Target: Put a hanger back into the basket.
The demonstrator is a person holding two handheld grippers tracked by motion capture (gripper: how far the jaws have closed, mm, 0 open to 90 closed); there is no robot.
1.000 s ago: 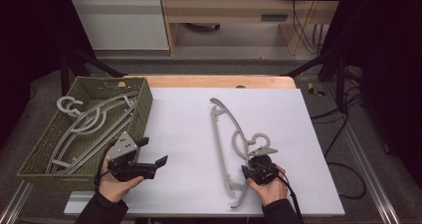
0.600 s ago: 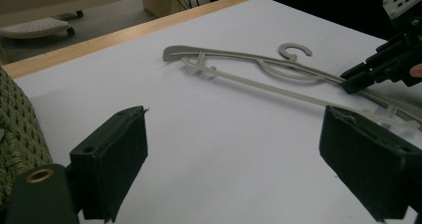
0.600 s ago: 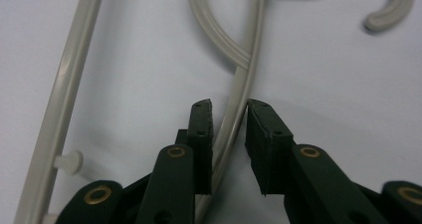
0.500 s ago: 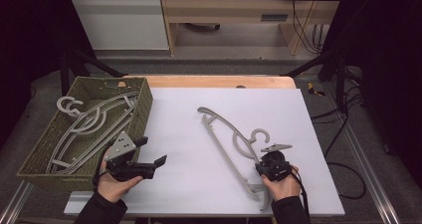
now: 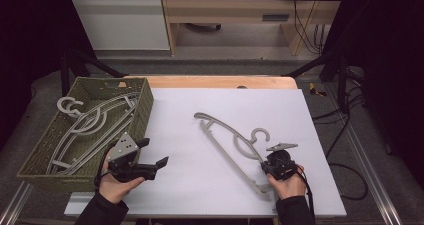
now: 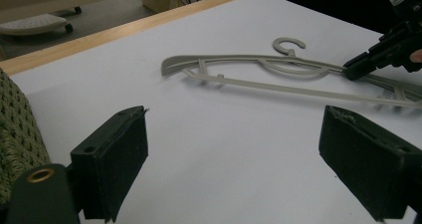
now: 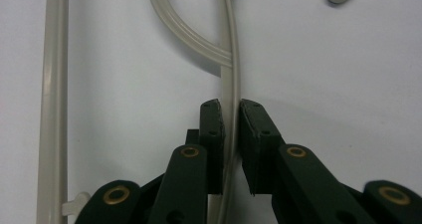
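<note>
Swung hanger (image 5: 235,147); right claw (image 7: 230,115) just clamped shut.

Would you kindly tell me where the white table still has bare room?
Bare: the far strip of the table beyond the hanger, and the middle between basket and hanger. Crowded: inside the basket, and the near right corner.

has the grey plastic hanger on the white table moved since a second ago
Yes. The grey plastic hanger has swung: its far end now points toward the green woven basket, its near end shifted right.
</note>
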